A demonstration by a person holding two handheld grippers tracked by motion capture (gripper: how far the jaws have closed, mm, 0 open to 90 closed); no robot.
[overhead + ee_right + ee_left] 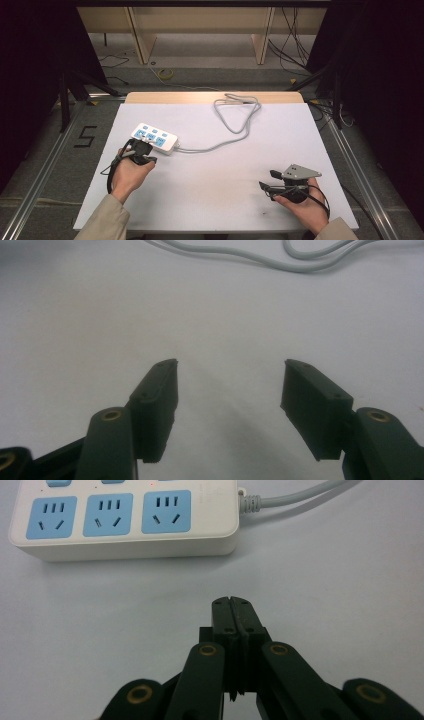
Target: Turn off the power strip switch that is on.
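Lying just ahead of the pressed-together left claw, the power strip rests apart from the spread right claw.

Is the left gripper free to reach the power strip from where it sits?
Probably yes: the left gripper, jaws shut, faces the power strip across bare table.

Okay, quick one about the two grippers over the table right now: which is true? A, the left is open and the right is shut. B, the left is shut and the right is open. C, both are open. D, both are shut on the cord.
B: the left gripper has its jaws pressed together with nothing between them, just short of the power strip, while the right gripper has its jaws spread wide over the bare table.
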